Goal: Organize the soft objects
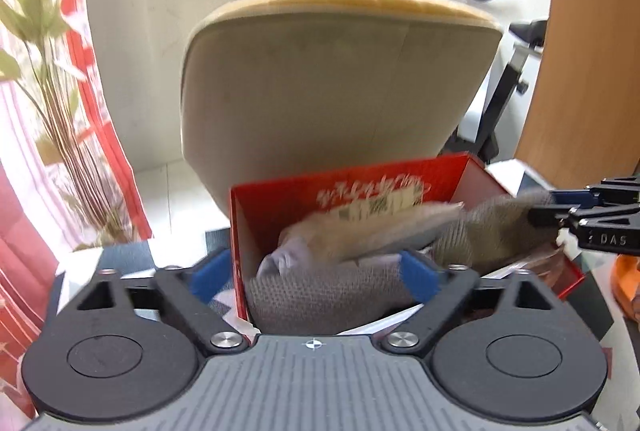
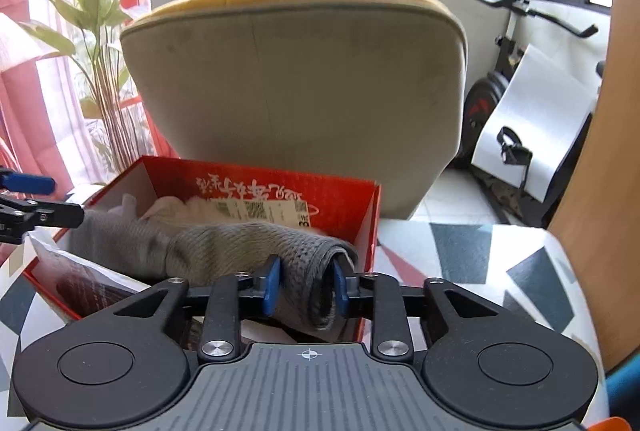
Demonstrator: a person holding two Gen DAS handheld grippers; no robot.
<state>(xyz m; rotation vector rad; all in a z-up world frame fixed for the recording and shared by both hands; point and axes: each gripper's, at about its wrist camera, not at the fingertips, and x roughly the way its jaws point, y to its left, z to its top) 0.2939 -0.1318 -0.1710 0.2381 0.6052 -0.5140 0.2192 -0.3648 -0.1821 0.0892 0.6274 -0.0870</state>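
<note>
A rolled grey knit cloth (image 1: 320,291) (image 2: 224,243) lies across an open red cardboard box (image 1: 360,187) (image 2: 256,183) on the patterned table. My left gripper (image 1: 316,273) is open, its blue pads on either side of the cloth's left end over the box's near left corner. My right gripper (image 2: 306,285) is shut on the cloth's right end at the box's near right corner; it also shows in the left wrist view (image 1: 560,215). A pale soft item (image 1: 360,231) (image 2: 188,207) and a light bundle (image 1: 288,255) lie inside the box under the cloth.
A beige chair back (image 1: 328,91) (image 2: 296,79) stands just behind the box. A plant (image 2: 96,31) and red curtains are at the left. An exercise bike (image 2: 512,103) and a wooden panel (image 1: 592,51) are at the right. An orange object (image 1: 628,283) lies right of the box.
</note>
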